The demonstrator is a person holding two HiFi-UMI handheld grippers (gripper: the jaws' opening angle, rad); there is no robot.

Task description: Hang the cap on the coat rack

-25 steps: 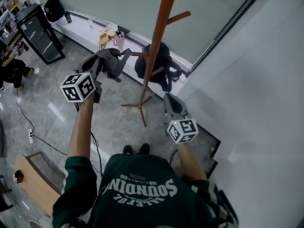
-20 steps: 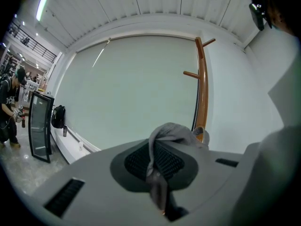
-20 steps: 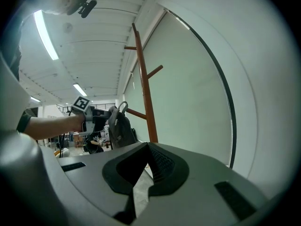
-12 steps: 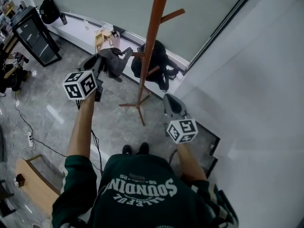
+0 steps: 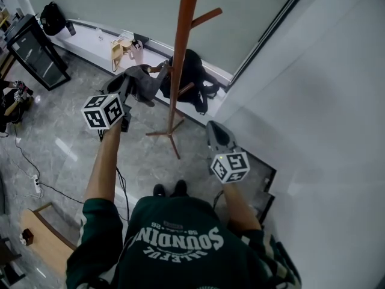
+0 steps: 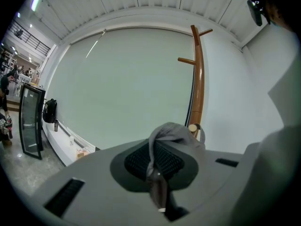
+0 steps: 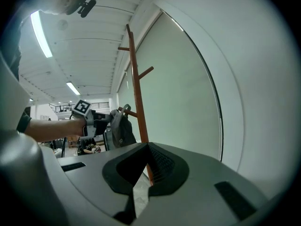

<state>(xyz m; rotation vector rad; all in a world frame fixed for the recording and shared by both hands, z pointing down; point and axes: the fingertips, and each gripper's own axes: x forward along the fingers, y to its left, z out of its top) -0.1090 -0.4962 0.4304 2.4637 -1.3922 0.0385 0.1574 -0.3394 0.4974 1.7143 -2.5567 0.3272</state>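
The brown wooden coat rack (image 5: 179,47) stands ahead of me, its pole also in the left gripper view (image 6: 197,79) and the right gripper view (image 7: 137,98). My left gripper (image 5: 126,89) is raised beside it and shut on the grey cap (image 5: 142,82). The cap's fabric (image 6: 171,132) bunches between the jaws. Its back strap sits at the tip of a low side peg (image 6: 193,126). From the right gripper view the cap (image 7: 120,129) hangs against that peg (image 7: 128,112). My right gripper (image 5: 213,128) is lower, right of the pole, shut and empty.
A black backpack (image 5: 191,77) lies by the rack's feet (image 5: 170,134). A white wall (image 5: 313,119) runs close on the right. A black cabinet (image 5: 29,50) and a tan bag (image 5: 120,46) stand by the window ledge. A cable (image 5: 30,167) crosses the floor.
My left gripper has carried the cap closer to the rack's low peg. The right gripper has hardly moved.
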